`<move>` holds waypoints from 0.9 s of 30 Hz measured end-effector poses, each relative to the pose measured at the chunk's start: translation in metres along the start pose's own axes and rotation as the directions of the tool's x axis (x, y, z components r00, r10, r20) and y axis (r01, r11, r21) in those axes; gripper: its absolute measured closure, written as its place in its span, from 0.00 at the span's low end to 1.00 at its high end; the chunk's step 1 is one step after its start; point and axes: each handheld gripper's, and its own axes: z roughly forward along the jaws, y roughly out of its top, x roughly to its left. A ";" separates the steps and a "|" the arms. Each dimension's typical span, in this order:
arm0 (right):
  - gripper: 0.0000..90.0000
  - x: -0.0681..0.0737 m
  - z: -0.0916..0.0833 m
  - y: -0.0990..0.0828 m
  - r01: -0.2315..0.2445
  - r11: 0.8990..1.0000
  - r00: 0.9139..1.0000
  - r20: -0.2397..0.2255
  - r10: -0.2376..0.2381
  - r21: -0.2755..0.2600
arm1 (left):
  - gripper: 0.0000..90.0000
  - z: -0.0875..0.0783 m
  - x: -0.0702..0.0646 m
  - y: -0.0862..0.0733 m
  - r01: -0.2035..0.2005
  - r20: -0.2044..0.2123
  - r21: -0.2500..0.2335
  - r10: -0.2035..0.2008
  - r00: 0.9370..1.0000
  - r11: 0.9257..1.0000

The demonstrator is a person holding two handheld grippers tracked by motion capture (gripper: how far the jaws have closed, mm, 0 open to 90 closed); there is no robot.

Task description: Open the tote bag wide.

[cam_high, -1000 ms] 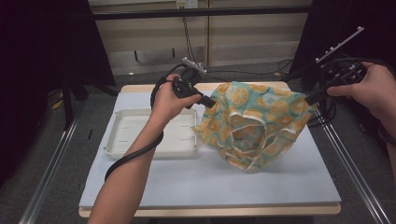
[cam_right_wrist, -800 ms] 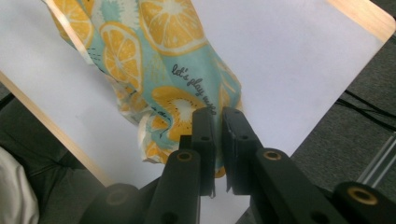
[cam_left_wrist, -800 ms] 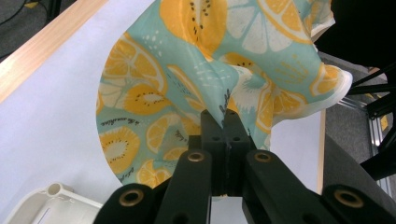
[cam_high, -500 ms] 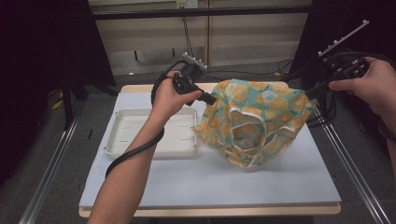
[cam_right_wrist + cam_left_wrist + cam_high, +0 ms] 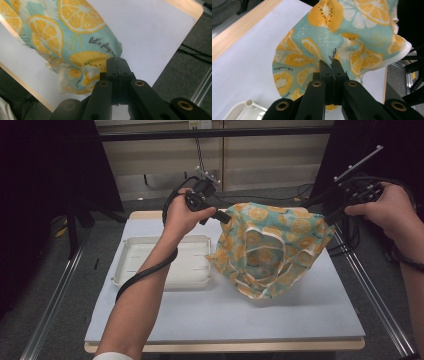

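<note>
Sitting at the table's left is a white tray [image 5: 165, 262], beside it the left gripper [image 5: 222, 217] clenches one corner of the citrus-print cloth [image 5: 270, 250], which hangs stretched above the white mat [image 5: 200, 315], and the right gripper [image 5: 330, 215] pinches its opposite corner.

It looked like a lab: a table [image 5: 225, 320] framed by metal rails [image 5: 380, 295], black curtains [image 5: 45, 180], loose cables [image 5: 310, 190]
</note>
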 end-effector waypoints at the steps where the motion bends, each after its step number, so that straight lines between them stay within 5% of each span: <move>1: 1.00 -0.001 0.004 0.000 0.006 1.000 1.000 -0.004 -0.006 0.004 | 1.00 0.005 0.002 -0.001 0.013 0.004 0.005 -0.013 1.000 1.000; 9: 1.00 -0.007 0.036 -0.007 -0.009 0.999 0.999 -0.052 0.011 0.036 | 1.00 0.028 0.017 -0.009 0.073 0.036 0.041 -0.074 0.997 0.997; 18: 1.00 -0.006 0.049 -0.012 0.016 0.999 0.996 -0.085 -0.013 0.032 | 1.00 0.040 0.018 -0.011 0.045 0.052 0.073 -0.049 0.997 0.996; 27: 1.00 -0.003 0.056 -0.016 0.028 0.999 0.996 -0.083 -0.026 0.029 | 0.99 0.039 0.014 -0.017 0.069 0.052 0.061 -0.072 0.996 0.996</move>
